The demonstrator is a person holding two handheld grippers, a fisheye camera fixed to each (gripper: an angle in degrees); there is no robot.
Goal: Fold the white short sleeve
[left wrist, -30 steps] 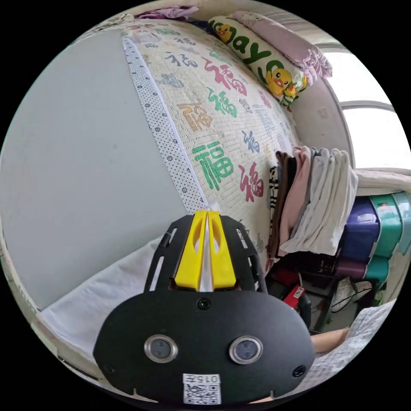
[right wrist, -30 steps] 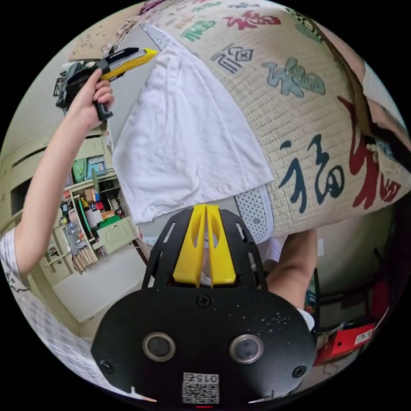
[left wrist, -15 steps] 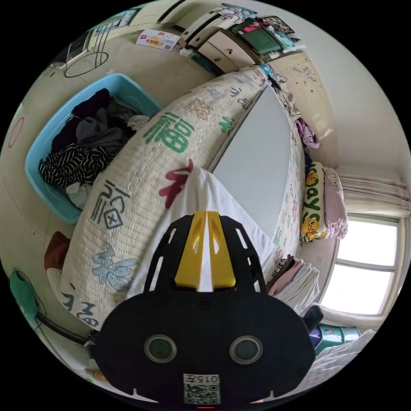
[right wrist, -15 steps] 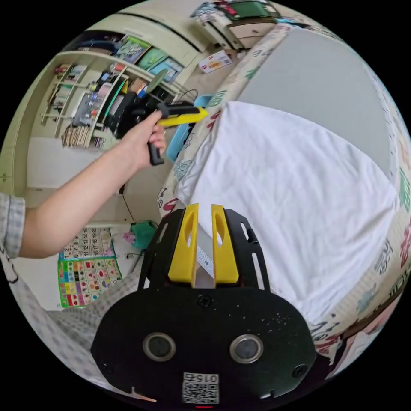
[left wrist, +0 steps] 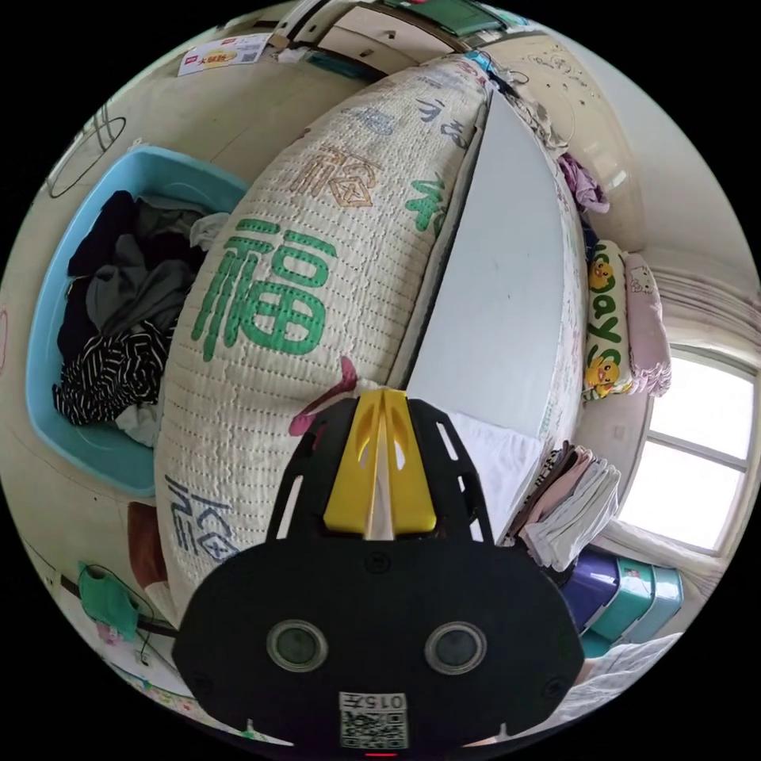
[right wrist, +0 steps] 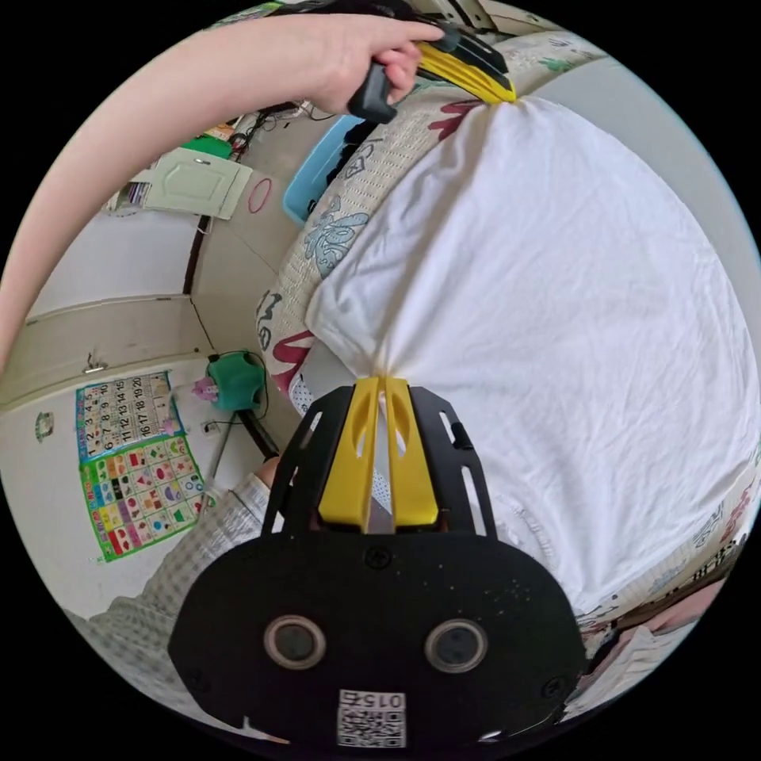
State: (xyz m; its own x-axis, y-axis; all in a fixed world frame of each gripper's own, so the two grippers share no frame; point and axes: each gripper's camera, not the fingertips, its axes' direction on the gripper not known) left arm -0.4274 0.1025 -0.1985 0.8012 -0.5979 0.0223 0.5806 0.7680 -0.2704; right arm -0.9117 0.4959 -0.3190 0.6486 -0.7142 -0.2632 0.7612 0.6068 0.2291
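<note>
The white short sleeve shirt (right wrist: 555, 301) lies spread over the bed, stretched between both grippers. In the right gripper view, my right gripper (right wrist: 383, 382) is shut on the shirt's near edge, and the cloth bunches at its jaw tips. At the top of that view a hand (right wrist: 357, 55) holds my left gripper (right wrist: 499, 91), which pinches the shirt's far corner. In the left gripper view, my left gripper (left wrist: 383, 392) is shut with a white strip of cloth between its jaws. A part of the shirt (left wrist: 495, 468) shows to their right.
The bed carries a cream mat (left wrist: 269, 317) with coloured characters and a grey sheet (left wrist: 491, 293). A blue basket (left wrist: 47, 372) of dark clothes stands on the floor beside it. Folded clothes (left wrist: 575, 503) are stacked near the window, and a duck pillow (left wrist: 606, 317) lies at the head.
The right gripper's jaws, apart half a second ago, have closed on the shirt's edge. The left gripper stays shut on its corner. The shirt has come down flat over the bed.
</note>
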